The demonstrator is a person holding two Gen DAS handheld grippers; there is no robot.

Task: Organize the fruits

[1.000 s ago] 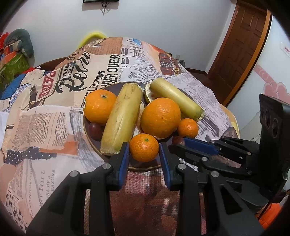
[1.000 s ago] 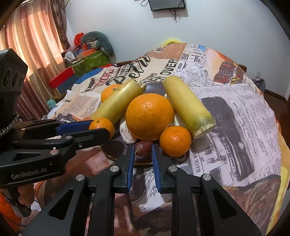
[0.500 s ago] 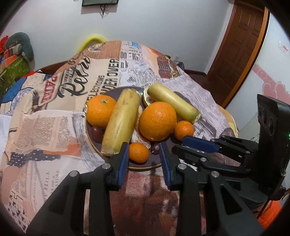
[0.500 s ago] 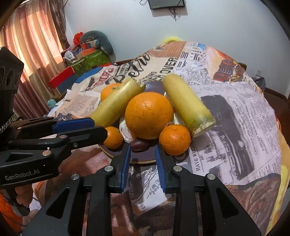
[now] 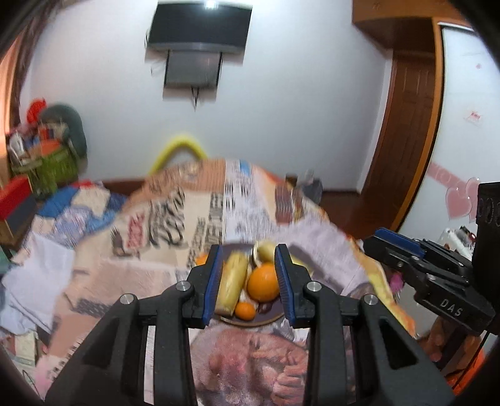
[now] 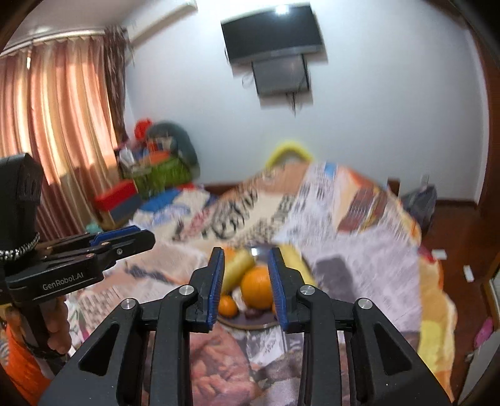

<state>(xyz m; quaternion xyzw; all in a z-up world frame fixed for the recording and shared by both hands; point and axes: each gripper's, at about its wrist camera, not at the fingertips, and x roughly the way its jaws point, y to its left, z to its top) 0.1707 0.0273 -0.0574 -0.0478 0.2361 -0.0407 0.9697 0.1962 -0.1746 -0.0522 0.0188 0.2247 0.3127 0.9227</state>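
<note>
1. The left black two-finger gripper with blue pads is held above the near edge of the table and points slightly downward at the fruit; its jaws stand apart with nothing between them, and the plate of fruit shows through the gap, farther off.
2. The right black two-finger gripper with blue pads is held in the same pose just beside it. Its jaws have just been opening and now stand apart, clamped on nothing.
3. In the right wrist view a hand with an orange sleeve below it grips the left tool's handle at the left edge.
4. The fruits lie together on a round dark plate on the near part of the table: a large round orange, a small orange mandarin, a long pale yellow fruit and a dark grape-like piece. More fruit sits behind, partly hidden by the fingers.
5. Both tools hang apart from the plate, with open air between their tips and the fruit; the cloth around the plate is bare.
6. The table wears a newspaper-print cloth, blurred in both views.
7. Behind are a white wall with a black mounted television, a brown wooden door to the right, and striped orange curtains to the left above piled boxes.
</note>
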